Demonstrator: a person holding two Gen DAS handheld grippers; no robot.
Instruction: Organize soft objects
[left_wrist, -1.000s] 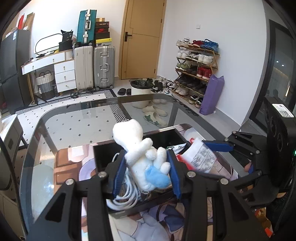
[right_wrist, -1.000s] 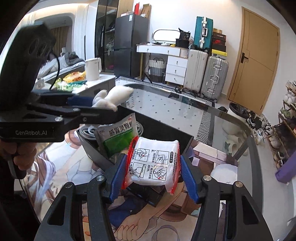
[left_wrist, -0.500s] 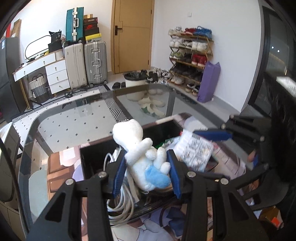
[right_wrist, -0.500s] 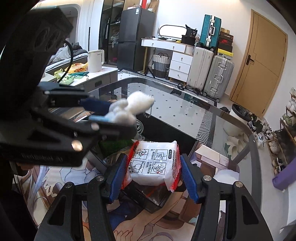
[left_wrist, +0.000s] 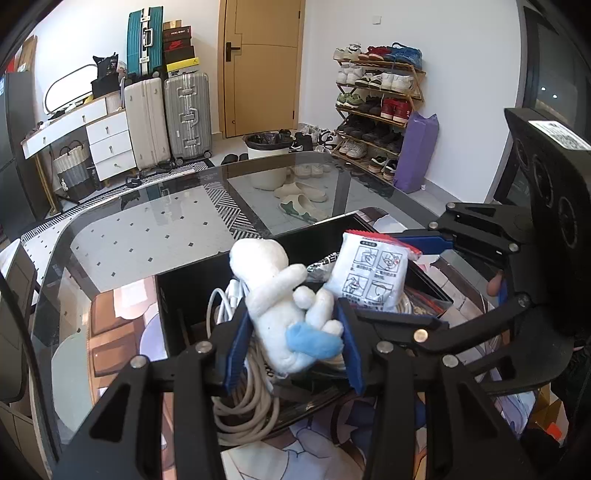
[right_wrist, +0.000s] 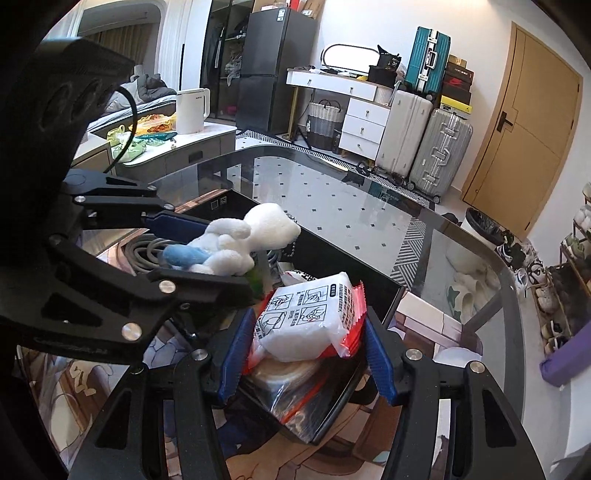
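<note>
The left gripper (left_wrist: 293, 345) clamps a white plush toy with a blue patch (left_wrist: 288, 299), and the right gripper (right_wrist: 304, 354) pinches a white, red-edged plastic packet (right_wrist: 308, 317). Both hang tilted downward just above the black open box (left_wrist: 192, 280) on the glass table (left_wrist: 155, 229). Neither item is released yet, so I judge both drops remain.

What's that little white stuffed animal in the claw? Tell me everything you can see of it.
The plush toy is white and fuzzy, with a rounded head, stubby limbs and one light blue patch low on its body. It lies tilted, head pointing away, pinched between the left gripper's blue fingers, over a black box holding coiled white cable.
</note>
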